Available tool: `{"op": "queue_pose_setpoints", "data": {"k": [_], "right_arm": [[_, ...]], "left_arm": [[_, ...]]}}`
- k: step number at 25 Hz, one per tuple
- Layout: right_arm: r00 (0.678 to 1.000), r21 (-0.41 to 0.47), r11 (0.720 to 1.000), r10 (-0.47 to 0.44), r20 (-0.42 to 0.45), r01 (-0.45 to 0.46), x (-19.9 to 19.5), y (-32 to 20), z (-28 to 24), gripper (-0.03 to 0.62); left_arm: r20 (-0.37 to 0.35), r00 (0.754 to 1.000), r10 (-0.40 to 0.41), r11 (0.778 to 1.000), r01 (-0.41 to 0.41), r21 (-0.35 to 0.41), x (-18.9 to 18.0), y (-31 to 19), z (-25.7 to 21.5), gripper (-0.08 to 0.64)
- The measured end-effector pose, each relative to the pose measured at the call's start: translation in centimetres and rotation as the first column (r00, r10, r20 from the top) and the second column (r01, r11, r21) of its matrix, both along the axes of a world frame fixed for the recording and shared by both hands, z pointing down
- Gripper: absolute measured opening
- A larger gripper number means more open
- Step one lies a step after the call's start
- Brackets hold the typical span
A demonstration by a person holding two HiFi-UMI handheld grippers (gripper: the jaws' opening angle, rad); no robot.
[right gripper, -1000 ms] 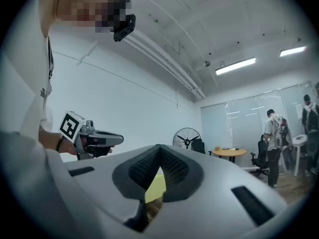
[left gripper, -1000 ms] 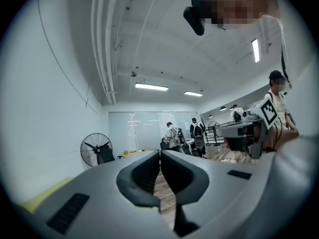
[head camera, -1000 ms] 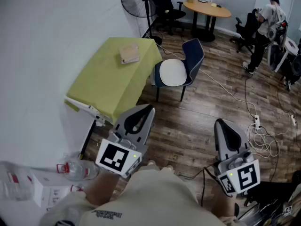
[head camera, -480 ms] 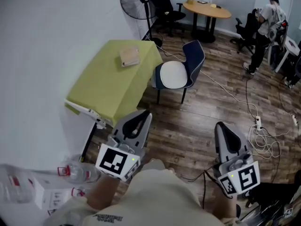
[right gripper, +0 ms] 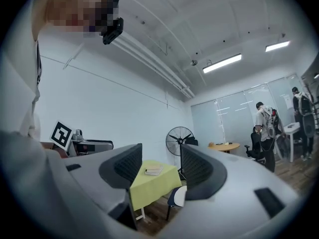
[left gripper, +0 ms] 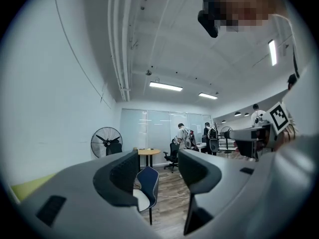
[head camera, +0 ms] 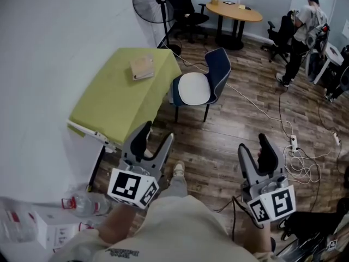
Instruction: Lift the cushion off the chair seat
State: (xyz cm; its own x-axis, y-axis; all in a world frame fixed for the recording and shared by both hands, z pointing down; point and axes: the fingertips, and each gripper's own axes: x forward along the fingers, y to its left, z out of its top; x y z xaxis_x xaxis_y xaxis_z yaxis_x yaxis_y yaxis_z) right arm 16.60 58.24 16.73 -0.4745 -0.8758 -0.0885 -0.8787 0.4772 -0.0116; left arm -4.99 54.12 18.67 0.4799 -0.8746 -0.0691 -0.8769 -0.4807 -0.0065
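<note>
just sprung both pairs of jaws open, from shut a moment back to well apart now. carrying the left gripper (head camera: 156, 132) wide and the right gripper (head camera: 253, 144) about the same, with nothing gripped or touched in either. peering through the left gap: only the far-off chair (head camera: 220, 70) and bare wooden floor (head camera: 218, 141). peering through the right gap: only the table (head camera: 109, 102) under its yellow-green cloth, a book (head camera: 142, 68) on top, and a sliver of the chair below.

stepped forward too, going by a shoe (head camera: 177, 170) now poking out low between the two grippers and absent half a second ago. reads as the approach, hands readied for the grab, no lift begun.

and there, flat on the chair seat, the white round cushion (head camera: 194, 88): untouched, tucked just beside the table's near corner, well apart from both grippers.

need to cross most of that floor first. then probably coming in low from the seat's open front and pinching the cushion's rim on either side. worth watching for a soft pad folding or slipping free if taken by one edge only, and for bumping the table corner with the left gripper on the way in.
</note>
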Motion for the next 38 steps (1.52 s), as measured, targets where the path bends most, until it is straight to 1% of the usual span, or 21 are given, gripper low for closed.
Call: {"op": "queue_pose_setpoints", "data": {"k": [4,8,12,15,18,20,24,27,31,38], "right_arm": [[1.0,-0.026,1.0,0.002,-0.015,-0.002,0.5,-1.9,0.7,0.244],[1.0,-0.005,1.0,0.017,-0.023,-0.017,0.7,-4.0,0.6,0.243],[1.0,-0.014,1.0,0.008,-0.024,-0.008,0.3,-6.9,0.7,0.244],[1.0,-0.033,0.999,0.001,-0.027,-0.002,-0.4,-9.9,1.2,0.244],[0.999,-0.056,0.998,0.003,-0.039,-0.005,-1.3,-13.1,1.8,0.244],[0.999,-0.068,0.997,0.023,-0.036,-0.026,-1.4,-15.6,1.9,0.244],[0.997,-0.072,0.995,0.075,0.002,-0.075,-1.3,-20.6,1.3,0.236],[0.997,-0.09,0.993,0.078,0.001,-0.077,-2.7,-24.5,1.3,0.236],[0.997,-0.116,0.991,0.074,0.001,-0.073,-5.4,-29.0,2.0,0.236],[0.997,-0.154,0.985,0.083,-0.007,-0.083,-8.2,-35.6,1.7,0.236]], "left_arm": [[0.024,1.0,-0.001,1.0,0.001,-0.026,0.5,-2.3,0.7,0.242],[0.024,1.0,0.006,0.998,-0.005,-0.056,0.7,-4.5,1.6,0.241],[0.05,0.999,0.0,0.998,0.003,-0.06,0.4,-7.2,2.0,0.241],[0.081,0.997,-0.007,0.998,0.011,-0.055,0.0,-10.0,2.6,0.241],[0.06,0.998,-0.009,0.997,0.014,-0.081,-0.9,-13.3,3.3,0.242],[0.056,0.998,-0.005,0.996,0.01,-0.093,-1.3,-15.8,3.5,0.241],[0.1,0.994,0.04,0.992,-0.028,-0.121,-2.0,-20.9,3.9,0.242],[0.094,0.993,0.069,0.987,-0.054,-0.154,-2.9,-25.0,4.0,0.242],[0.059,0.997,0.053,0.988,-0.043,-0.149,-5.2,-29.6,4.1,0.241],[0.097,0.99,0.099,0.981,-0.081,-0.178,-7.1,-36.2,3.4,0.241]]}}
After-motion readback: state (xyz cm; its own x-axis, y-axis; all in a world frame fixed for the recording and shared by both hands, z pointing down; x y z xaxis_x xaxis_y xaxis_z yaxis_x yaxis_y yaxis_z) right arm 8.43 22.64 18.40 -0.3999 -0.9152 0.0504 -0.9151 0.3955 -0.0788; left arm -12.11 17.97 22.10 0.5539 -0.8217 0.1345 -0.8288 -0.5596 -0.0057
